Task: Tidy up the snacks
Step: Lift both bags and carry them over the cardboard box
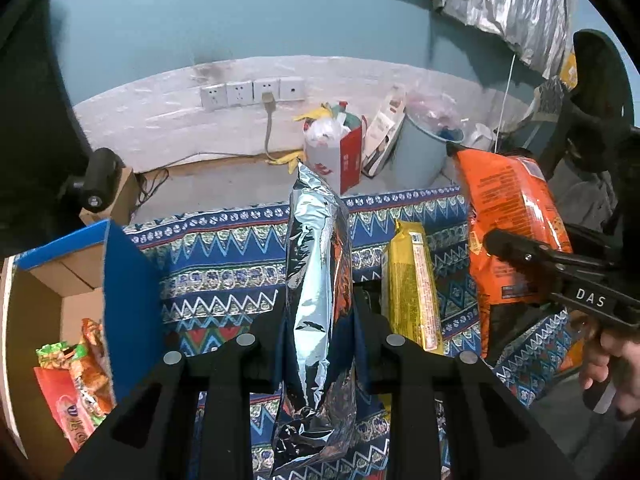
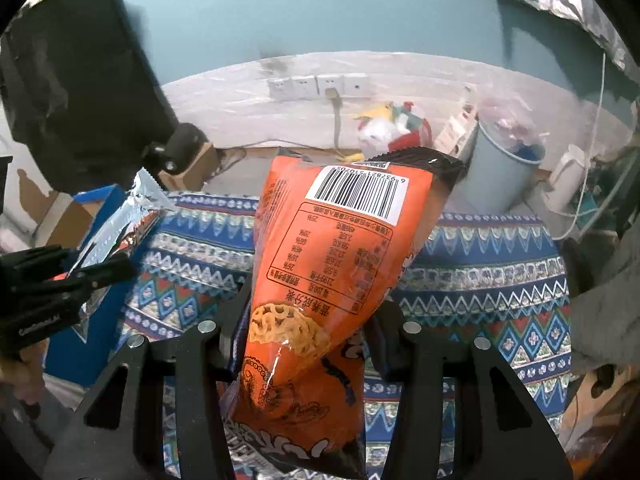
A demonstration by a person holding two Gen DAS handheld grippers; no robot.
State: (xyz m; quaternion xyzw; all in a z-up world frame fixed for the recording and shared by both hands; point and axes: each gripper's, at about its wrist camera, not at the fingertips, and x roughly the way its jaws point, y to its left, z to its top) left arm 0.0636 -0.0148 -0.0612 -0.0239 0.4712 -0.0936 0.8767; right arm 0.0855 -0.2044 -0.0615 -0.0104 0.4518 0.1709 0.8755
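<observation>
Teal wall and a pale skirting with a row of sockets fill the upper half of both views; below them lies the surface (image 1: 224,248), draped in a blue zigzag-patterned cloth. At the left edge of the left wrist view stands an open blue-sided cardboard box (image 1: 124,288) with several bright snack packets at its bottom, probably where the snacks go.

The orange crinkled snack bag with a barcode label (image 2: 320,280) sits in the middle of the right wrist view, pinched at its lower body by the right gripper (image 2: 308,336) and lifted off the cloth. The silver foil snack pouch (image 1: 320,300), centre of the left wrist view, is clamped edge-on by the left gripper (image 1: 320,340), also clear of the cloth. A yellow flat snack pack (image 1: 412,292) lies just right of it on the surface.

Both bags look light, puffy and slick, with crushable contents; a gentle pinch near a seam should hold best. Open cloth lies between the bags and the box, but its upright blue wall needs clearing.
</observation>
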